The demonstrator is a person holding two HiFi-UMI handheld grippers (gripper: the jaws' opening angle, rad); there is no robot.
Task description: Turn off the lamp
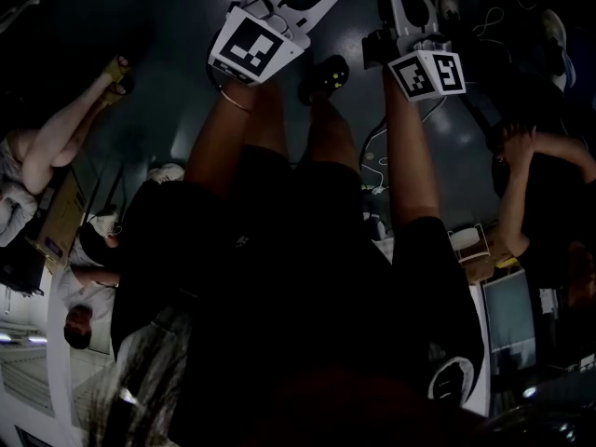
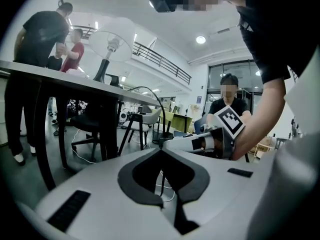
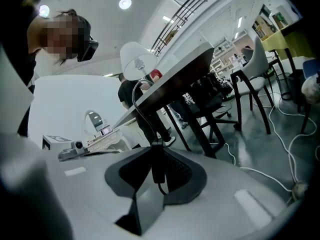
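The lamp has a white shade and stands on a dark table; the right gripper view shows the lamp too. Its black cord hangs from the table edge down to a small black inline switch. My right gripper is shut on that switch. In the left gripper view the cord arcs down to the tip of the right gripper. My left gripper is shut with nothing in it, a little to the left of the cord.
Two people stand behind the table and another sits further back. Chairs stand under and beside the table. Loose white cables lie on the grey floor.
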